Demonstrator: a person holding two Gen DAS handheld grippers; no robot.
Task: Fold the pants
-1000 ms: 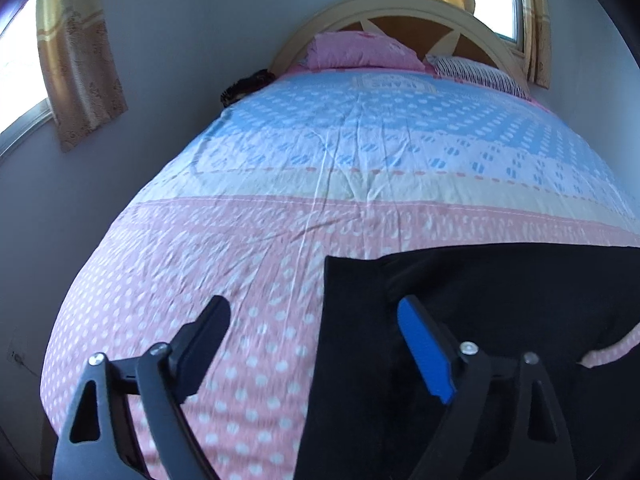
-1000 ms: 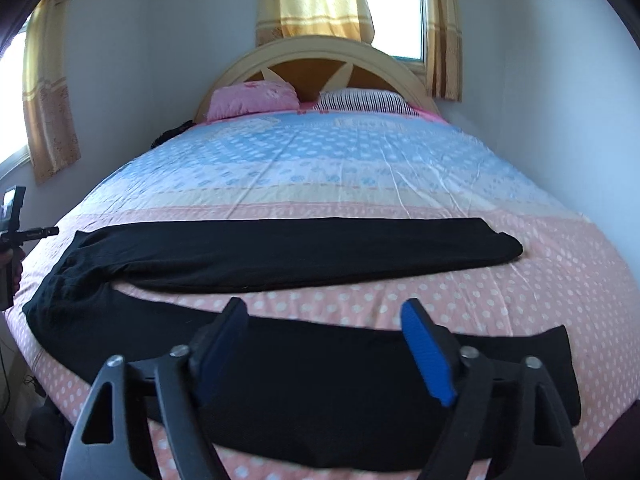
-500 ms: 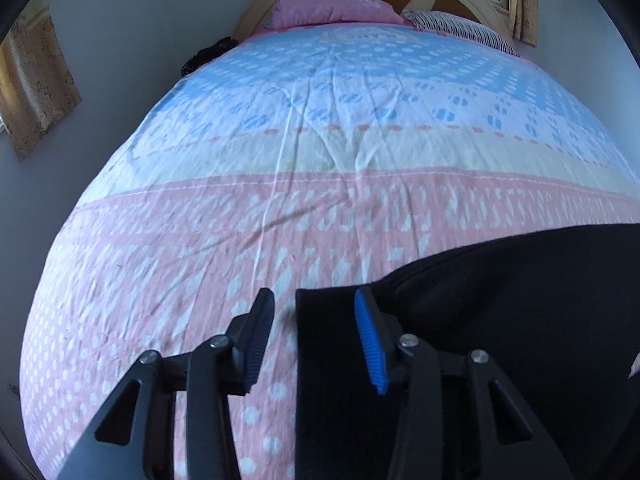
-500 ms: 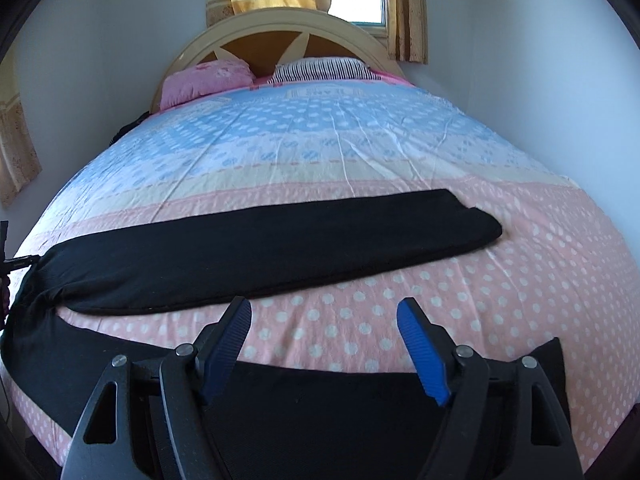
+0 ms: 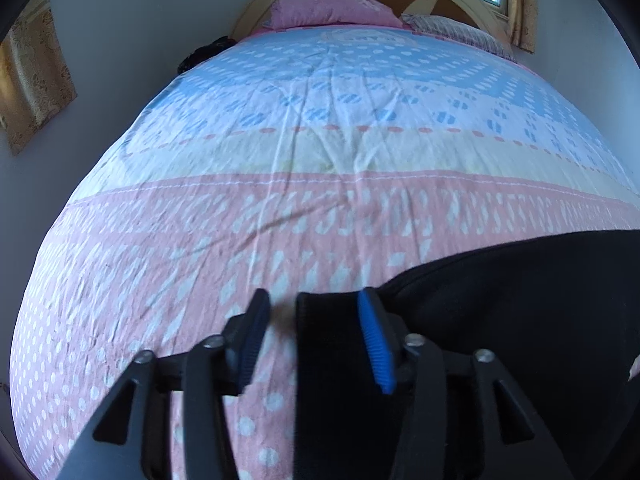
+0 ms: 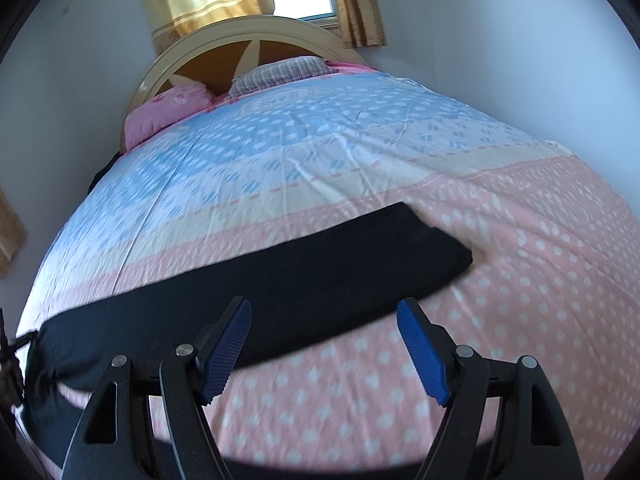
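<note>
Black pants lie across the pink end of the bed. In the left wrist view the waistband corner (image 5: 328,360) sits between the fingers of my left gripper (image 5: 316,340). The jaws are narrowed but open, with a gap showing beside the left pad (image 5: 252,344). In the right wrist view the far pant leg (image 6: 280,280) stretches flat from left to its cuff (image 6: 436,248). My right gripper (image 6: 326,344) hovers open just in front of it, holding nothing. The near leg shows only as a dark strip (image 6: 280,468) at the bottom edge.
The bed cover (image 5: 320,200) is pink with white dots near me and blue farther off. A pink pillow (image 5: 328,8) and a striped pillow (image 6: 280,72) lie at the headboard (image 6: 240,36). Walls stand close on both sides. The bed's left edge (image 5: 48,280) drops off.
My left gripper has dropped toward the waistband corner and its jaws have narrowed around it. My right gripper has moved forward past the near leg toward the far leg, staying wide open.
</note>
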